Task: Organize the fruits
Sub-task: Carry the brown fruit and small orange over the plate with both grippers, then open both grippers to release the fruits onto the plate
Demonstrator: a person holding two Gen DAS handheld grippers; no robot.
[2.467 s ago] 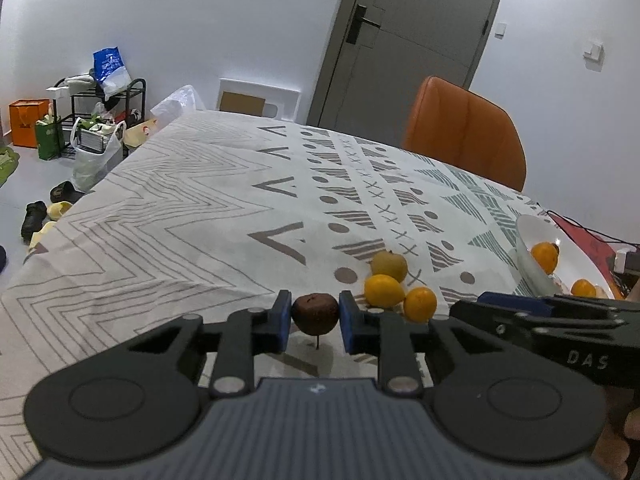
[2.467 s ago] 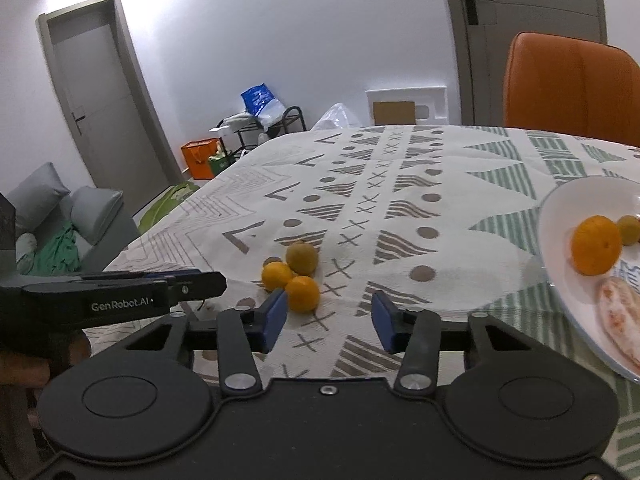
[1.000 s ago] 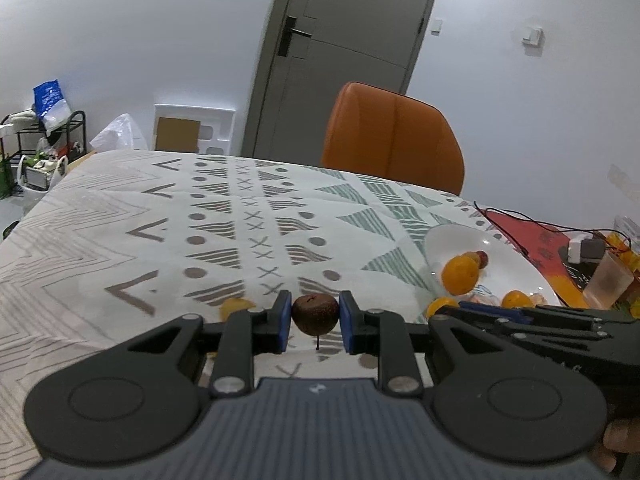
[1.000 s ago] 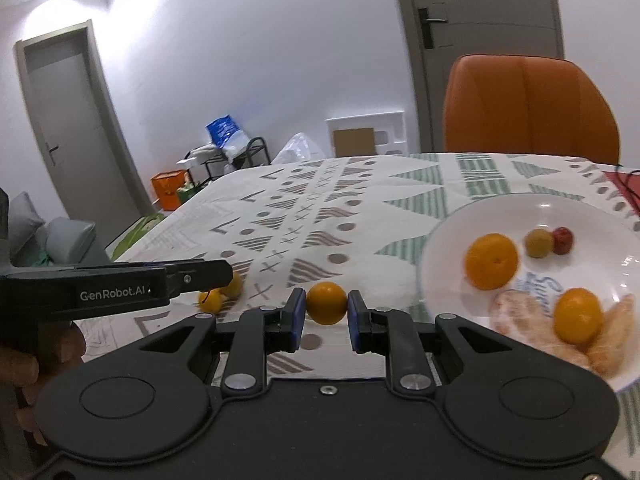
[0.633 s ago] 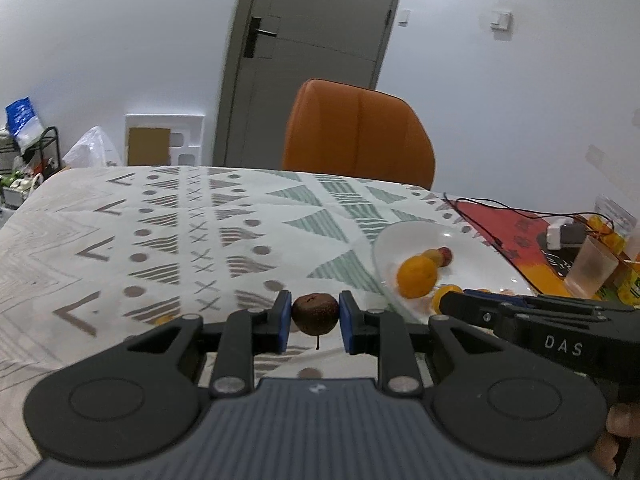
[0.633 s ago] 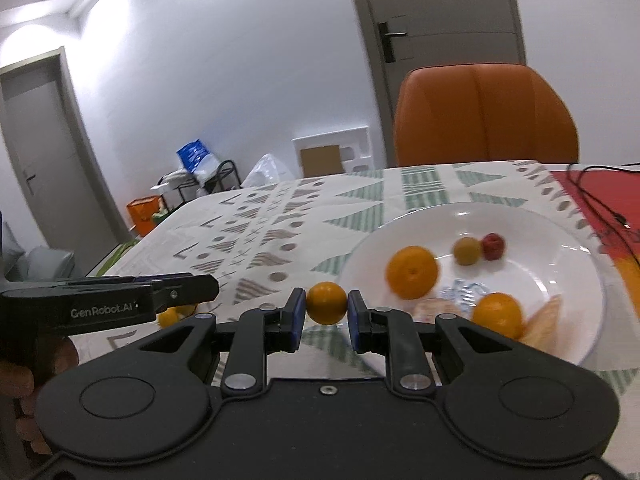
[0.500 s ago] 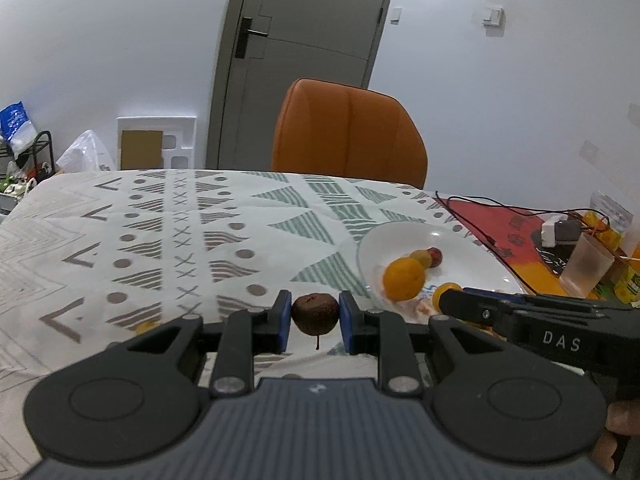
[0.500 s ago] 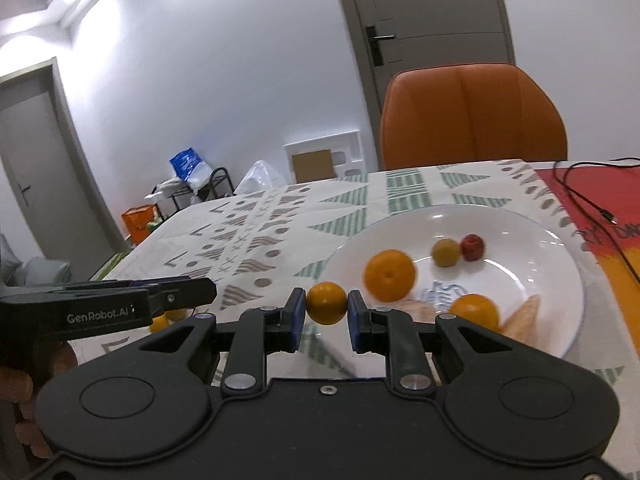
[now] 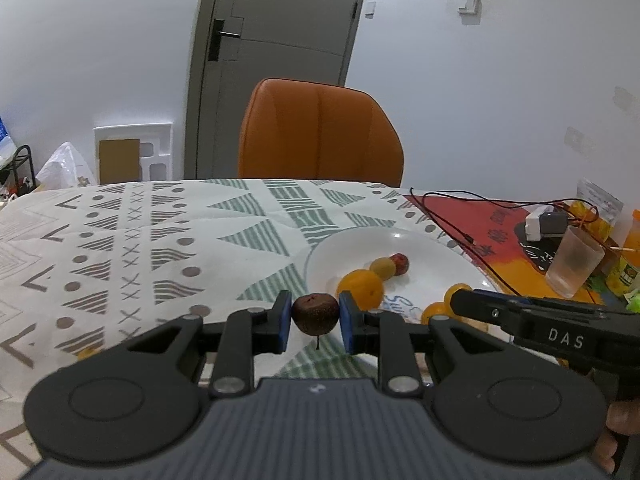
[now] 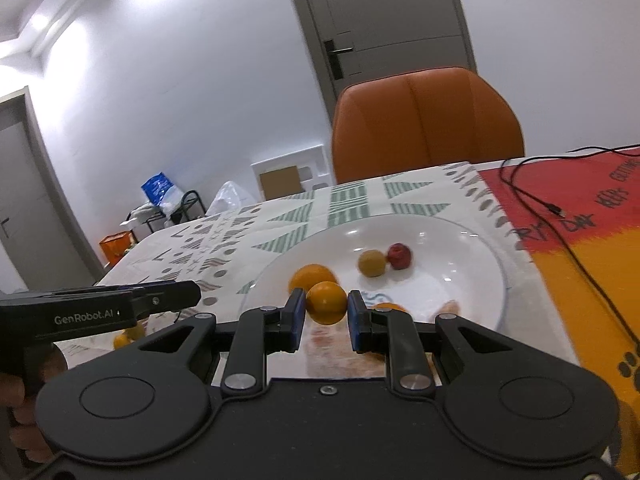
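Note:
My left gripper [image 9: 315,322] is shut on a small dark brown fruit [image 9: 315,313] with a stem, held above the table just left of the white plate [image 9: 432,246]. My right gripper [image 10: 323,321] is shut on a small orange [image 10: 326,302], held over the near part of the white plate [image 10: 472,264]. The plate holds an orange [image 10: 310,273], a yellow-green fruit [image 10: 372,263], a small red fruit [image 10: 399,256] and peeled segments. One orange fruit [image 10: 125,336] lies on the tablecloth at the left.
An orange chair [image 9: 320,132] stands behind the table. A red mat with black cables [image 9: 476,216], a plastic cup [image 9: 574,266] and a charger lie right of the plate. A door and floor clutter stand beyond the table.
Both grippers have moved right toward the plate with their fruits. The right gripper, open 2.5 s ago, now holds an orange over the plate.

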